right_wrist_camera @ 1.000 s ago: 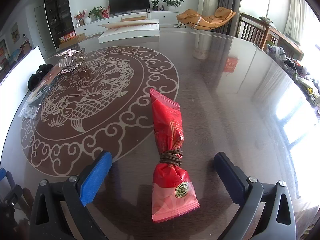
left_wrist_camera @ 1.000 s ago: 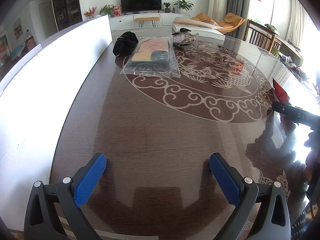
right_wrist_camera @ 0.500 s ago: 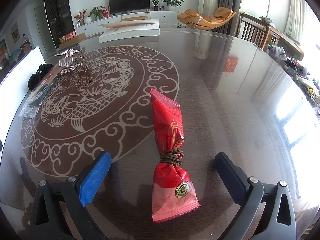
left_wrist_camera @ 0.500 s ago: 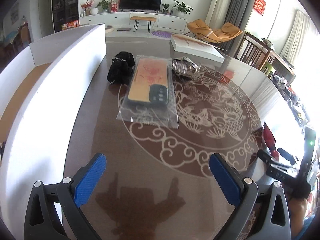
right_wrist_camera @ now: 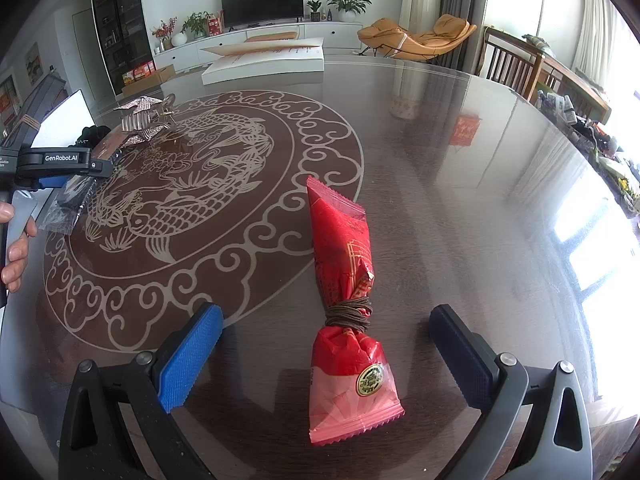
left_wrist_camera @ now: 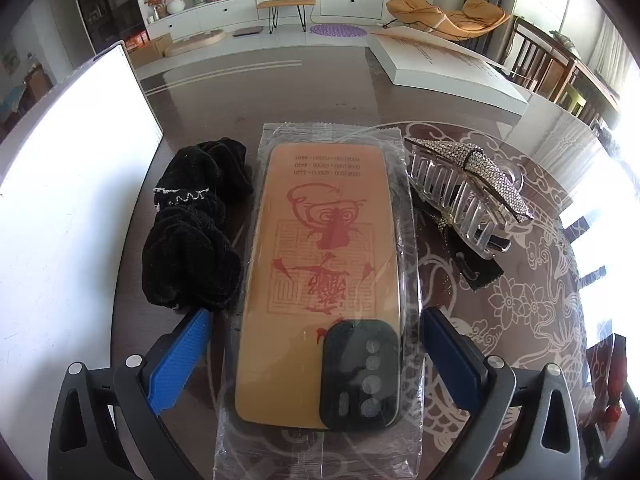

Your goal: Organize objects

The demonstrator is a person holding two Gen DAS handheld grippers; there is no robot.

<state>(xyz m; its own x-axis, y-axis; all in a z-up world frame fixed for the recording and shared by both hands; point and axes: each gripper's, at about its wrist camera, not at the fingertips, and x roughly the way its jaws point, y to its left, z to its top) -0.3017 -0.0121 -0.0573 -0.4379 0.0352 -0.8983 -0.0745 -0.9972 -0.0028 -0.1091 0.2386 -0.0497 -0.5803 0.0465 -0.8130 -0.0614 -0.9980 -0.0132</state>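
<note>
A tan phone case in a clear plastic bag (left_wrist_camera: 324, 280) lies on the dark table, lengthwise between the open fingers of my left gripper (left_wrist_camera: 316, 360). A black scrunchie (left_wrist_camera: 192, 232) lies just left of the bag and a rhinestone hair claw (left_wrist_camera: 464, 188) just right of it. In the right wrist view a red snack packet (right_wrist_camera: 348, 300), tied round with a brown band, lies between the wide-open fingers of my right gripper (right_wrist_camera: 326, 354). The left gripper (right_wrist_camera: 64, 168) and a hand (right_wrist_camera: 14, 248) show at that view's left edge, over the bagged phone case (right_wrist_camera: 76, 196).
A white box wall (left_wrist_camera: 68, 184) stands along the table's left side. A flat white box (left_wrist_camera: 448, 68) lies at the far edge. The table (right_wrist_camera: 460, 200) carries a round fish and cloud pattern. Chairs (right_wrist_camera: 516, 68) stand at the right.
My left gripper has moved forward and down to straddle the bagged phone case, which was far ahead a second ago. The right gripper and the red packet have stayed put.
</note>
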